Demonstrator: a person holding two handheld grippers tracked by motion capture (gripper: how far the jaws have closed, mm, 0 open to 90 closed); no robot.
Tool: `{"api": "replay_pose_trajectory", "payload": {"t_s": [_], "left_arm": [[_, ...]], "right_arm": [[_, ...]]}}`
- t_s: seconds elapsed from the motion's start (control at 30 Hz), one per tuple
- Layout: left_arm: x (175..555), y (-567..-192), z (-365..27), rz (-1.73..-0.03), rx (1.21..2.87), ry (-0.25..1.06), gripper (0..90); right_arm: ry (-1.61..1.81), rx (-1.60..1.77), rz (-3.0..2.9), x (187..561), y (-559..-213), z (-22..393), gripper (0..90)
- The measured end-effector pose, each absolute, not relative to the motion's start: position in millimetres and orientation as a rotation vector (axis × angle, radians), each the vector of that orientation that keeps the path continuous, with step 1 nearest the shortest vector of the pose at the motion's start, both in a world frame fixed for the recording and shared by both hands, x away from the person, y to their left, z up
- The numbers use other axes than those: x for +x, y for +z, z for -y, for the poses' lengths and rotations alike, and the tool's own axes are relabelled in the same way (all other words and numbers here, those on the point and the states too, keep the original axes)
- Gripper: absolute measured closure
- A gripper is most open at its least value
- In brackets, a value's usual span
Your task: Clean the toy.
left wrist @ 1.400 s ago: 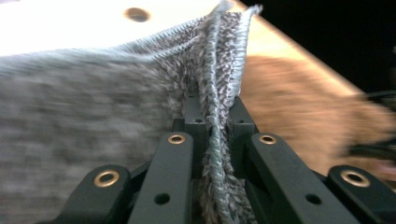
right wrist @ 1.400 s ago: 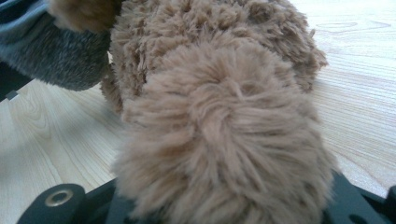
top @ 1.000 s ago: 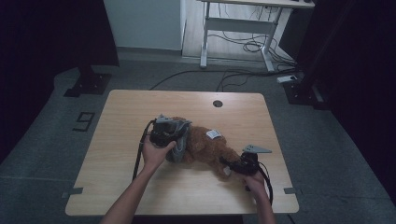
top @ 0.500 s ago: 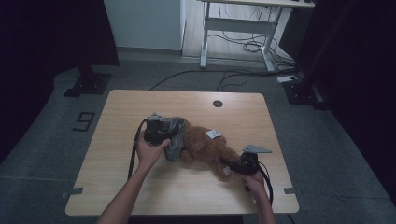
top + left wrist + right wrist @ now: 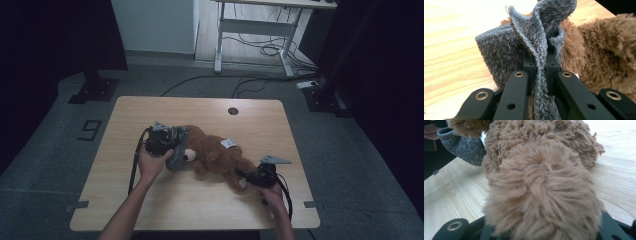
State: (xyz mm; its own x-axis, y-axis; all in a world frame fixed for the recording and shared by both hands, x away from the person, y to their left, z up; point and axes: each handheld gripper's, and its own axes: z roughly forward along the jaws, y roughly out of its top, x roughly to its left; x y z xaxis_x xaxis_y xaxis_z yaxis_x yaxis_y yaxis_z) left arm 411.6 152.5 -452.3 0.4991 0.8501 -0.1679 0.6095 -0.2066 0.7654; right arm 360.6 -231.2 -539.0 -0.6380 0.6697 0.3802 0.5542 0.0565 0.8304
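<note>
The left gripper, clamped on the grey knitted cloth, has drawn toward nine o'clock, dragging the cloth farther off the brown plush toy's head.

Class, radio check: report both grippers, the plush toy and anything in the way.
Left gripper shut on grey knit cloth at the toy's head. Right gripper shut on brown plush toy, leg end. Toy lying on table.

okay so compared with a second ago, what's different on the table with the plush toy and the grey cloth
The left gripper, shut on the grey cloth, has drawn leftward, pulling the cloth off the brown plush toy so its head is more exposed. The right gripper stays at the toy's rear end, and the toy lies where it was on the table.
</note>
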Motion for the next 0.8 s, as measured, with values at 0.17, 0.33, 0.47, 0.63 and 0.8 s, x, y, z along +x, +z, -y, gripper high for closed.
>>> {"api": "replay_pose_trajectory", "payload": {"t_s": [0.17,0.33,0.47,0.63,0.8], "left_arm": [[412,-454,-154,-1.215,1.921,0.372,83.2],[412,-455,-156,-1.220,1.934,0.389,83.2],[413,-456,-160,-1.243,1.938,0.389,83.2],[413,-457,-162,-1.250,1.950,0.400,83.2],[413,-458,-164,-1.255,1.934,0.379,83.2]], "right_arm": [[1.644,1.282,-2.201,360,-539,231,59.6],[1.645,1.282,-2.201,360,-539,231,59.6],[1.644,1.287,-2.201,360,-539,231,59.4],[1.648,1.288,-2.197,360,-539,231,59.4],[1.647,1.290,-2.196,360,-539,231,59.4]]}}
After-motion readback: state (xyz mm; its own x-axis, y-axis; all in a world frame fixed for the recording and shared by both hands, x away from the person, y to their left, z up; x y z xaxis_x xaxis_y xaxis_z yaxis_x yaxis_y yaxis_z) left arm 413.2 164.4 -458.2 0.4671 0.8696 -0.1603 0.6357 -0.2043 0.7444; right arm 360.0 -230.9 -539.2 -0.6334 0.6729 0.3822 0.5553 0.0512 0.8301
